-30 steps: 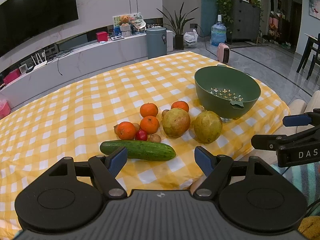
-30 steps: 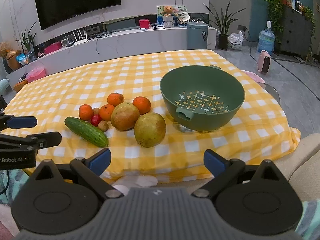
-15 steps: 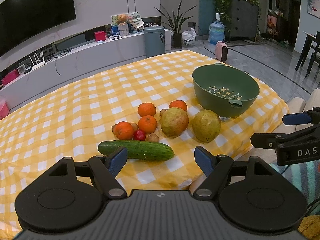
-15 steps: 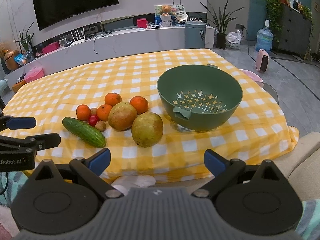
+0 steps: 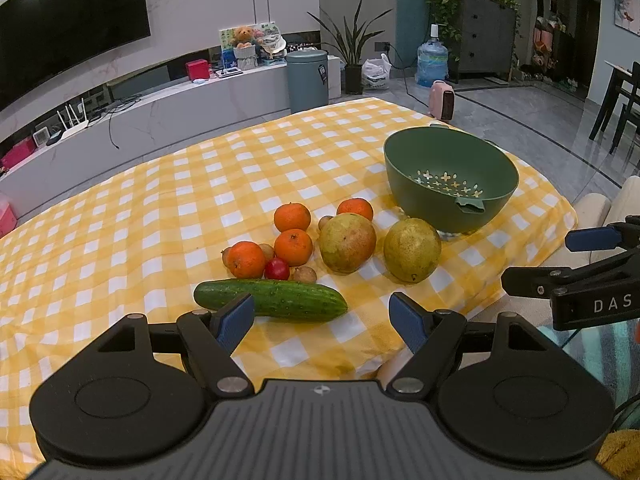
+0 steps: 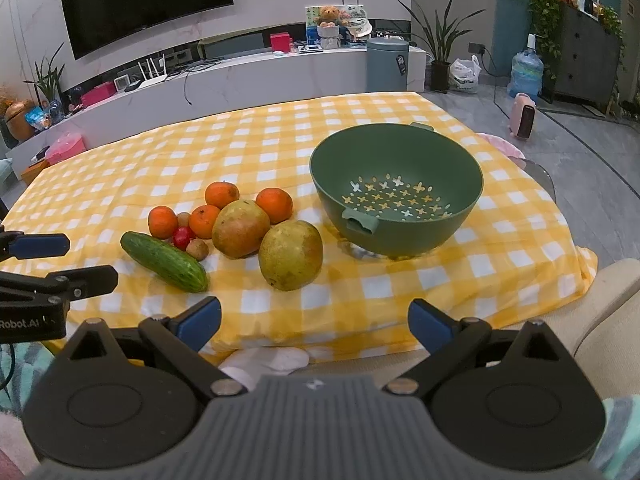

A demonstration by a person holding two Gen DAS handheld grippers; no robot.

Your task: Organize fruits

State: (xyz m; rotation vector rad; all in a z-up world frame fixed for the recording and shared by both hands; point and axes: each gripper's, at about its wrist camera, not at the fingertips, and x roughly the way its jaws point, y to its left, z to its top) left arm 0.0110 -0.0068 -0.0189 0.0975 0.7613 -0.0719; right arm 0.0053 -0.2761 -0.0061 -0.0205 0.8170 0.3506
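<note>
Both the left gripper (image 5: 322, 316) and the right gripper (image 6: 314, 322) hover with fingers wide and empty above the near edge of the yellow-checked tablecloth (image 6: 360, 292). Beyond lie a dark green cucumber (image 5: 272, 299), 2 large yellow-green pears (image 6: 290, 255), 4 oranges (image 5: 293, 246), then the empty green plastic colander (image 6: 396, 196). Bare cloth stretches behind. Small brown fruits are half hidden.

Wall television (image 6: 144, 0), grey bin (image 6: 387, 63)

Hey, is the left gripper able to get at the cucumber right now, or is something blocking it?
Probably yes. The left gripper is open, and the cucumber lies nearest it on the tablecloth, with nothing between them.
</note>
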